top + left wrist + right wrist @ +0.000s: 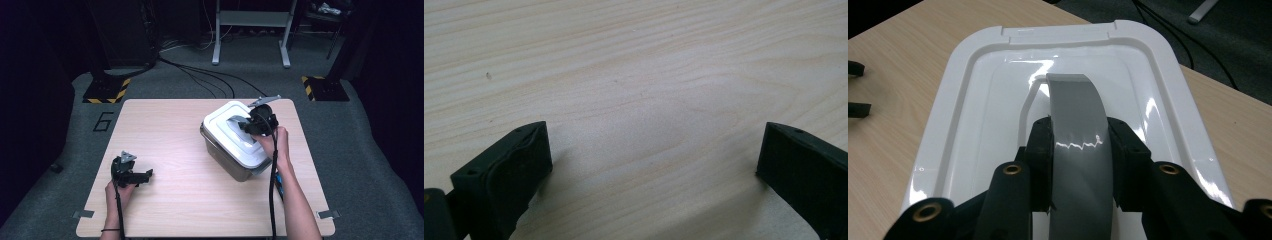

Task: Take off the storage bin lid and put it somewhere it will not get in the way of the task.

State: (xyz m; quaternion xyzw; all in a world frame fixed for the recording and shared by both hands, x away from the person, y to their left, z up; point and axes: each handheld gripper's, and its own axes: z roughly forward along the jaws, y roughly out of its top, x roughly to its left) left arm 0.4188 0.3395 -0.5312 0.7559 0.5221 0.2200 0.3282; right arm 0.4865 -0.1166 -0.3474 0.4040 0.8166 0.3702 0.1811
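Gripping the grey handle [1079, 145] of the white lid [973, 125], the right gripper [1080, 150] has its two black jaws pressed on both sides of the handle. The lid sits on top of a grey box [220, 155], and the box stands on the wooden table [185, 200], over on the right half of it. The handle runs down the middle of the lid.

The left gripper [142, 176] is far from the box, low by the table's near left side. Its jaws are wide apart with nothing between them, just bare wood.

The step in hand looks like lifting the lid off the box. To do it well, the right gripper should keep a firm squeeze on the handle, right at its middle, so the lid does not tip. Pull straight up, slow and even. If the box comes up too, the left gripper could hold the box down by its side. Keep the lid flat while it rises.
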